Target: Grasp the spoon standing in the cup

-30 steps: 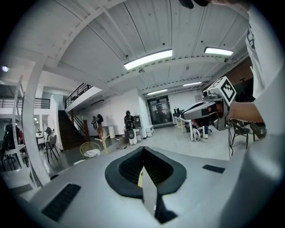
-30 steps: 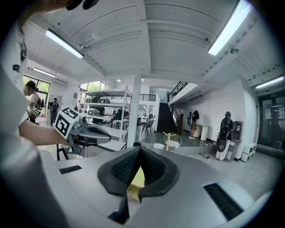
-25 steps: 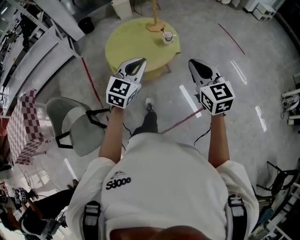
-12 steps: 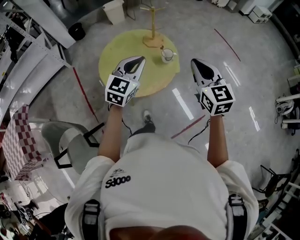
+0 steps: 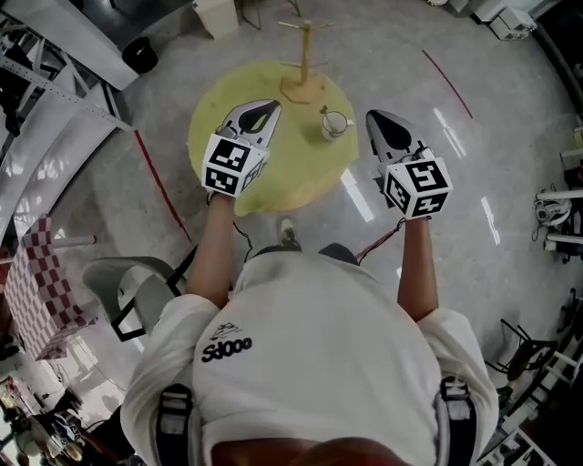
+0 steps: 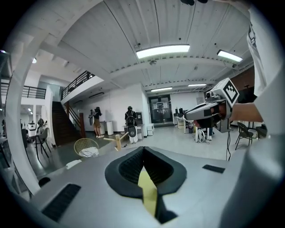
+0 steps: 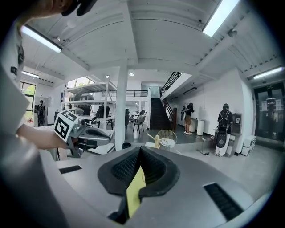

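Observation:
A white cup (image 5: 334, 126) stands on the round yellow table (image 5: 273, 159), with the spoon (image 5: 324, 112) upright in it. Just beyond the cup on the table is a wooden peg stand (image 5: 305, 82). My left gripper (image 5: 266, 109) hangs over the table's left part, its jaws together and empty. My right gripper (image 5: 376, 121) hovers just off the table's right rim, to the right of the cup, also shut and empty. Both gripper views look level across the room over closed jaws; the cup does not show in them. The peg stand (image 6: 118, 141) (image 7: 156, 140) shows small in both.
A grey chair (image 5: 137, 287) and a checkered cloth (image 5: 36, 273) are at the left. A black bin (image 5: 138, 56) and a white bin (image 5: 219, 14) stand beyond the table. A wire basket (image 6: 87, 147) sits on the floor. People stand by the far wall (image 6: 130, 116).
The person has walked up to the table, which now lies nearer and lower in the head view. Both grippers have come level with it, still shut.

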Demonstrator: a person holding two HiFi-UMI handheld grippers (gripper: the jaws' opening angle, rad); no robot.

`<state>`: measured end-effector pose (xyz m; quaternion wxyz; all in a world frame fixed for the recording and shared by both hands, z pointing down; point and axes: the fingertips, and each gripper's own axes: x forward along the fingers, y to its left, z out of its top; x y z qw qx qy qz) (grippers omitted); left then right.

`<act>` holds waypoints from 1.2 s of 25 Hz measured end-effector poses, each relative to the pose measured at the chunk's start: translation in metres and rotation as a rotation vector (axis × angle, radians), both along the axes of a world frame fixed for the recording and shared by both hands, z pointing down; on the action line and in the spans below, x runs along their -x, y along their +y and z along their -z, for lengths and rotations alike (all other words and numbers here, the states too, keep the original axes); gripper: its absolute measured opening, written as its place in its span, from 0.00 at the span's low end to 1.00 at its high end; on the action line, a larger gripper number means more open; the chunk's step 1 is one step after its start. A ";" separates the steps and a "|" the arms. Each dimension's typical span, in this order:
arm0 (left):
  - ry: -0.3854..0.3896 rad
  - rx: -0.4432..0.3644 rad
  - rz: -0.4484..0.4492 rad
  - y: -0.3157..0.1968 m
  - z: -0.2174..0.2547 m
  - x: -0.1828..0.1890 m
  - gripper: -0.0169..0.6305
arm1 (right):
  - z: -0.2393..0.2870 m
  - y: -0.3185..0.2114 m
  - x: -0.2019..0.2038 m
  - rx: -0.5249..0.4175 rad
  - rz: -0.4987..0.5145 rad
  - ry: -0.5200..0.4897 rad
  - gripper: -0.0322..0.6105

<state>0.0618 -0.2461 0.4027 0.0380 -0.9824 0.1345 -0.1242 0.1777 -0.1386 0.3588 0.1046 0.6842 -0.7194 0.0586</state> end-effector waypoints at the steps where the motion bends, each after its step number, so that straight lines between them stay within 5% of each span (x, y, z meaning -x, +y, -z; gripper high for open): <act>1: -0.005 0.005 -0.003 -0.005 -0.002 -0.003 0.07 | 0.000 -0.006 0.000 -0.008 0.013 -0.020 0.07; 9: -0.013 0.074 0.007 -0.032 -0.025 -0.027 0.07 | -0.016 -0.045 -0.015 0.024 0.144 -0.136 0.07; 16: -0.041 0.134 0.090 -0.046 -0.045 -0.051 0.07 | -0.052 -0.072 -0.051 0.135 0.222 -0.022 0.07; 23: -0.106 0.194 0.238 -0.072 -0.092 -0.054 0.07 | -0.106 -0.117 -0.069 0.244 0.367 -0.047 0.08; 30: -0.176 0.256 0.327 -0.084 -0.134 -0.063 0.07 | -0.167 -0.149 -0.077 0.365 0.516 -0.054 0.19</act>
